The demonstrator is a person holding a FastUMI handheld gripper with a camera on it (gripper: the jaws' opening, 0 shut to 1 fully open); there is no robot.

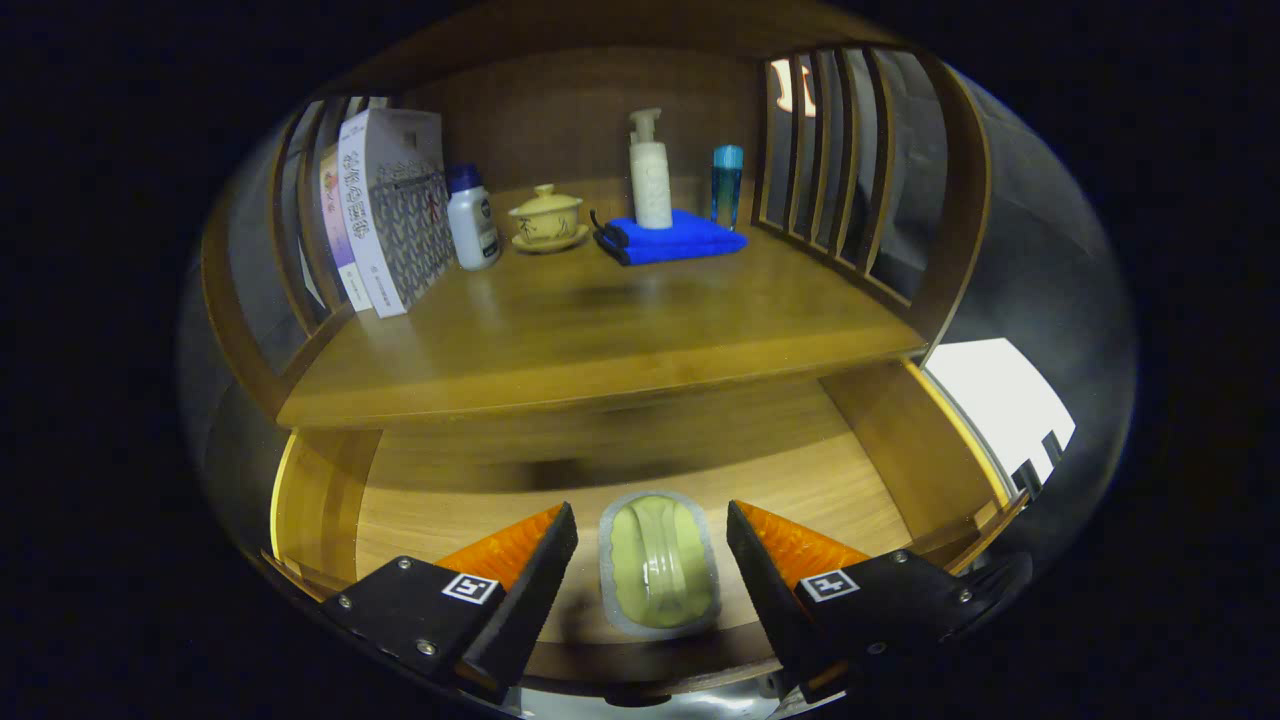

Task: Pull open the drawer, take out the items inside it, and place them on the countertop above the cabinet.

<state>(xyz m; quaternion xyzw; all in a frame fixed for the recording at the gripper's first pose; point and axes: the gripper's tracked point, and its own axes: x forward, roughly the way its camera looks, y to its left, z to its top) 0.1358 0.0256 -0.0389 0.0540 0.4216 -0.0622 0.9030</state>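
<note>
The wooden drawer (pixel 860 490) stands pulled open below the countertop (pixel 600 330). On the drawer's floor lies a pale green oval item with a grey-white rim (pixel 660 565), like a small brush or sponge. My gripper (pixel 652 540) hovers over it, open, with one finger on each side of the item and a gap between each finger and it. The fingers (pixel 530 580) do not touch the item.
At the back of the countertop stand books (pixel 390 210), a small white bottle (pixel 472 220), a lidded yellow cup on a saucer (pixel 547 218), a blue folded cloth (pixel 675 240), a white pump bottle (pixel 650 170) and a blue bottle (pixel 727 185). Slatted wooden sides (pixel 840 160) flank the countertop.
</note>
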